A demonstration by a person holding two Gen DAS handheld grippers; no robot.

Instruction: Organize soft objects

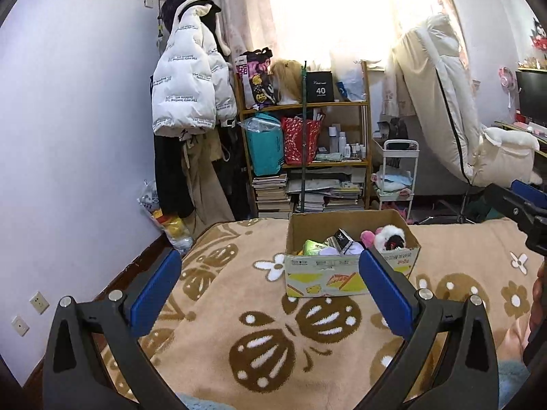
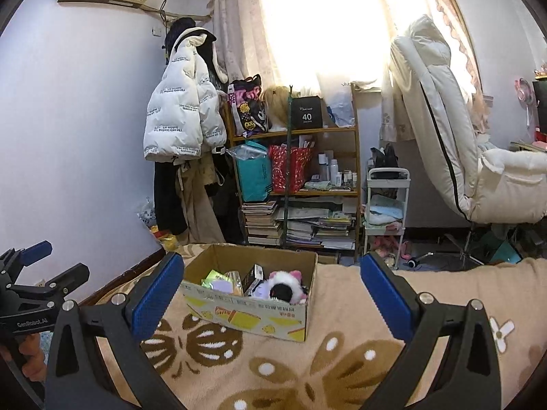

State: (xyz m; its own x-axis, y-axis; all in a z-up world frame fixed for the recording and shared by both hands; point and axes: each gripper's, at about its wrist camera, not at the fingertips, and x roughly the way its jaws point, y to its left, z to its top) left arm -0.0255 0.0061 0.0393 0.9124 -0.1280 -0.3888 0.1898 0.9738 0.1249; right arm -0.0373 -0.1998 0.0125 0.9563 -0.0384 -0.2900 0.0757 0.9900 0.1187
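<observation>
My box wall hides the lower parts of the plush toy and packets inside. The frame edge cuts off my other gripper. Box print is unreadable.

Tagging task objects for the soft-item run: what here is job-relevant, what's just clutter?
Job: cardboard box on the blanket, plush toy inside it, open left gripper, open right gripper.
Clutter: white jacket, bookshelf, chair.

Open blanket before both tools, cardboard box ahead, top open, wall close left.
</observation>
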